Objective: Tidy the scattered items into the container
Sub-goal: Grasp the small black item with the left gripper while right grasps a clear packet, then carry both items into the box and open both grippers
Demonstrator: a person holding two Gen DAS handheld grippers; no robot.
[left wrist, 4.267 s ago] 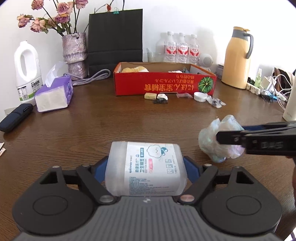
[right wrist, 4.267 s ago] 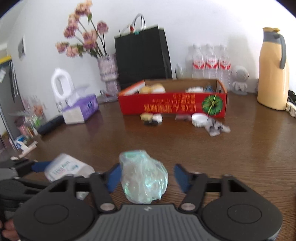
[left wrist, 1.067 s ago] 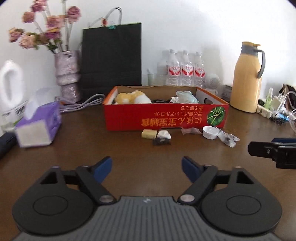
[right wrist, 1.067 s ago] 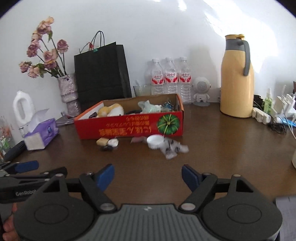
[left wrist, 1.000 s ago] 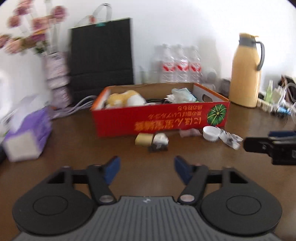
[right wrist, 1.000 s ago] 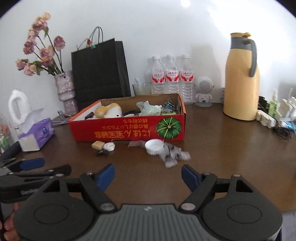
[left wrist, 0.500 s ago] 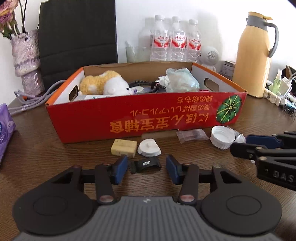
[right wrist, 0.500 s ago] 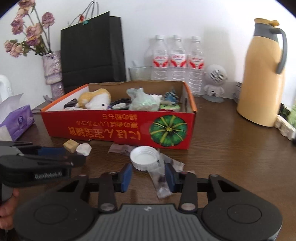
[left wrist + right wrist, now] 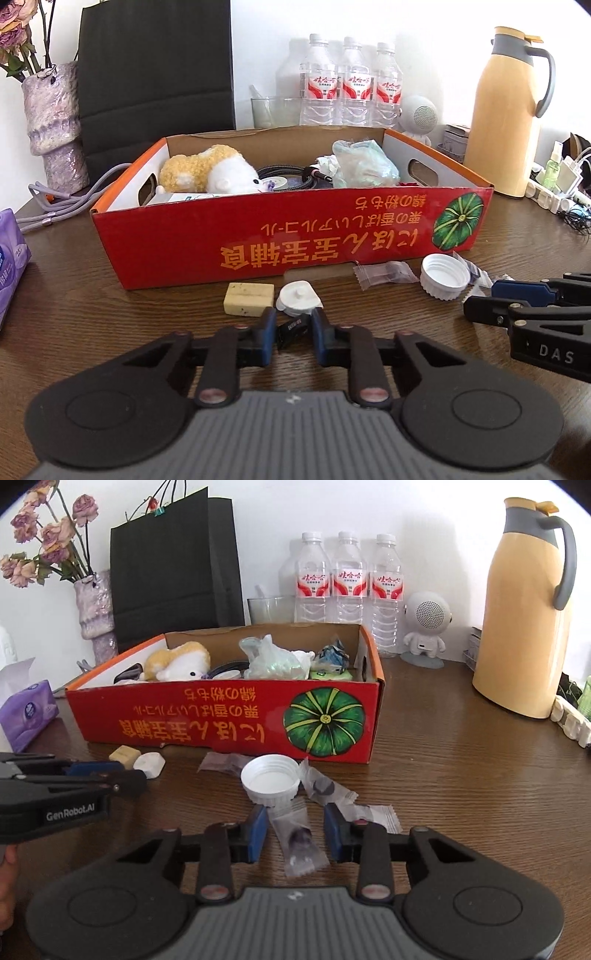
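Note:
A red cardboard box holds a plush toy, a plastic bag and other bits. In front of it, my left gripper is closing on a small black clip, and its pads touch both ends. A yellow block and a white stopper lie just beyond the clip. My right gripper is shut on a clear packet that lies flat on the table. A white lid and more clear wrappers sit just ahead of it.
A yellow thermos, three water bottles, a small white speaker figure, a black paper bag and a flower vase line the back. A purple tissue pack lies at the left, chargers and cables at the right.
Both grippers came forward and down to the items in front of the box. Their jaws narrowed, the left around the black clip and the right around the clear packet.

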